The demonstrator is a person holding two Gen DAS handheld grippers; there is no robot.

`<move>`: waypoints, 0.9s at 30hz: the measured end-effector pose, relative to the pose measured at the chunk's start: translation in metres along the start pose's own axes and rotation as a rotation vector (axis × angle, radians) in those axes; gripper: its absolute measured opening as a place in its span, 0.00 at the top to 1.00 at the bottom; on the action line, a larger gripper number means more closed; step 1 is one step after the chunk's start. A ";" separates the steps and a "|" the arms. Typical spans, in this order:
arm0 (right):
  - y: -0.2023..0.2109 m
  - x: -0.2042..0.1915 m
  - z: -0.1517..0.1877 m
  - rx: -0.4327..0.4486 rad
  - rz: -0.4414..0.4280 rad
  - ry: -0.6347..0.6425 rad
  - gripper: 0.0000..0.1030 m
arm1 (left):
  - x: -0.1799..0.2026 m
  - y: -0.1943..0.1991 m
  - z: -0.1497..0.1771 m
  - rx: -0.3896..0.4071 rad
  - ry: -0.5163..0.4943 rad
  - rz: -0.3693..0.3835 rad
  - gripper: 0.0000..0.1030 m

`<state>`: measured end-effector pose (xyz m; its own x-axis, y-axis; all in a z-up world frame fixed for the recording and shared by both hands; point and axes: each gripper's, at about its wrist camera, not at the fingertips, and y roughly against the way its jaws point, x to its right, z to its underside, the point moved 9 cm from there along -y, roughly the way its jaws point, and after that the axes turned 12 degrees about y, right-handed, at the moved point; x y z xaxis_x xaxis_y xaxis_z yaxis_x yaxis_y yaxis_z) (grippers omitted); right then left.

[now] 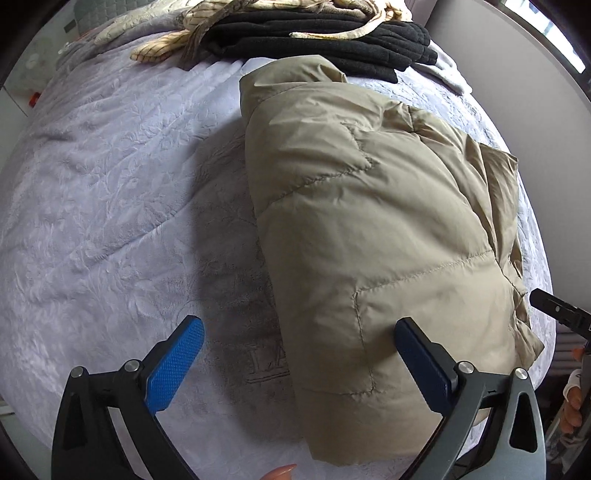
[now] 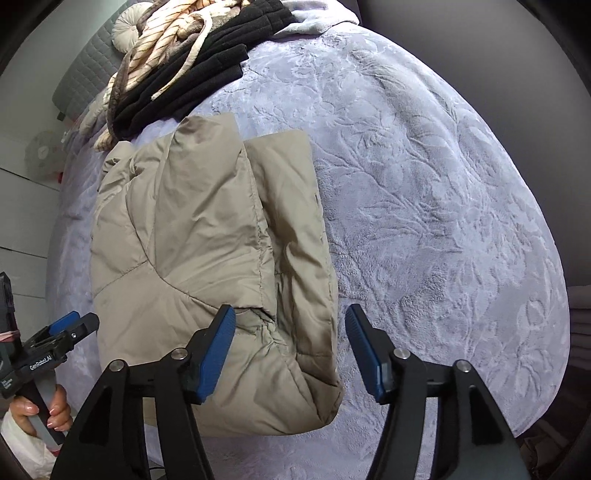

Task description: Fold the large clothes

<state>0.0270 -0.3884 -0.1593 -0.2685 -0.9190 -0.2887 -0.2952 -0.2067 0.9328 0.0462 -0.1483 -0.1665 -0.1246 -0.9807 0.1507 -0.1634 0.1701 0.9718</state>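
Both grippers hanging open over a folded beige puffer jacket on a lavender bed

Nearest the cameras, the left gripper point(image 1: 299, 343) is standing spread wide with nothing between its blue pads, one pad over the bare blanket and the other over the jacket's near corner; the right gripper point(image 2: 291, 332) is also hanging open and empty, straddling the near right edge of the beige puffer jacket point(image 1: 369, 206). The jacket is lying folded into a thick bundle on the embossed lavender blanket point(image 2: 424, 206). It is looking light, soft and springy, with a slick shell likely to slip, so a deep pinch at a stitched seam or layered edge seems best. Farther off, a black garment point(image 1: 332, 33) is sitting under a striped cream garment point(image 2: 159, 44).
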 end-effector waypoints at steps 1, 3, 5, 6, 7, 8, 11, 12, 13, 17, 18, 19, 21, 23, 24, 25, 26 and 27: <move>-0.001 0.002 -0.001 -0.003 -0.008 -0.003 0.32 | -0.002 -0.001 -0.001 -0.006 0.011 0.008 0.00; -0.004 0.005 -0.003 -0.010 -0.028 -0.009 0.16 | -0.005 -0.003 -0.002 -0.020 0.033 0.020 0.00; -0.007 0.006 -0.005 0.000 -0.057 -0.028 0.00 | -0.007 -0.006 -0.003 -0.028 0.047 0.027 0.00; -0.009 0.008 -0.006 0.006 -0.083 -0.047 0.00 | -0.009 -0.007 -0.005 -0.029 0.051 0.027 0.00; -0.011 0.009 -0.005 0.010 -0.102 -0.063 0.00 | -0.009 -0.008 -0.005 -0.027 0.052 0.028 0.00; -0.013 0.011 -0.005 0.010 -0.117 -0.075 0.00 | -0.010 -0.008 -0.006 -0.027 0.051 0.030 0.00; -0.023 0.014 -0.007 -0.023 -0.177 -0.102 0.00 | -0.010 -0.010 -0.008 -0.041 0.058 0.069 0.00; -0.026 0.014 -0.008 -0.036 -0.208 -0.109 0.00 | -0.010 -0.012 -0.009 -0.053 0.065 0.100 0.00; -0.030 0.014 -0.009 -0.051 -0.244 -0.118 0.00 | -0.009 -0.014 -0.009 -0.070 0.073 0.133 0.00; -0.038 0.018 -0.017 -0.070 -0.317 -0.131 0.00 | -0.013 -0.025 -0.009 -0.139 0.134 0.243 0.00; -0.039 0.019 -0.021 -0.069 -0.328 -0.128 0.00 | -0.017 -0.030 -0.010 -0.153 0.156 0.270 0.00; -0.040 0.020 -0.024 -0.068 -0.341 -0.124 0.00 | -0.019 -0.033 -0.011 -0.162 0.174 0.289 0.00; -0.044 0.020 -0.029 -0.074 -0.368 -0.118 0.00 | -0.023 -0.040 -0.013 -0.194 0.220 0.347 0.00; -0.049 0.017 -0.036 -0.085 -0.395 -0.100 0.00 | -0.022 -0.045 -0.014 -0.235 0.255 0.429 0.00; -0.051 0.014 -0.039 -0.088 -0.413 -0.082 0.00 | -0.021 -0.046 -0.015 -0.249 0.263 0.471 0.00; -0.054 0.011 -0.042 -0.093 -0.431 -0.063 0.00 | -0.017 -0.046 -0.016 -0.263 0.267 0.531 0.00; -0.058 0.008 -0.044 -0.101 -0.447 -0.048 0.00 | -0.012 -0.046 -0.016 -0.273 0.265 0.580 0.00; -0.063 0.006 -0.046 -0.112 -0.459 -0.037 0.00 | -0.008 -0.047 -0.017 -0.284 0.258 0.623 0.00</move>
<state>0.0864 -0.3965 -0.2094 -0.1663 -0.7118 -0.6824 -0.2908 -0.6259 0.7237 0.0715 -0.1505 -0.2100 0.1282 -0.7076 0.6949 0.1269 0.7067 0.6961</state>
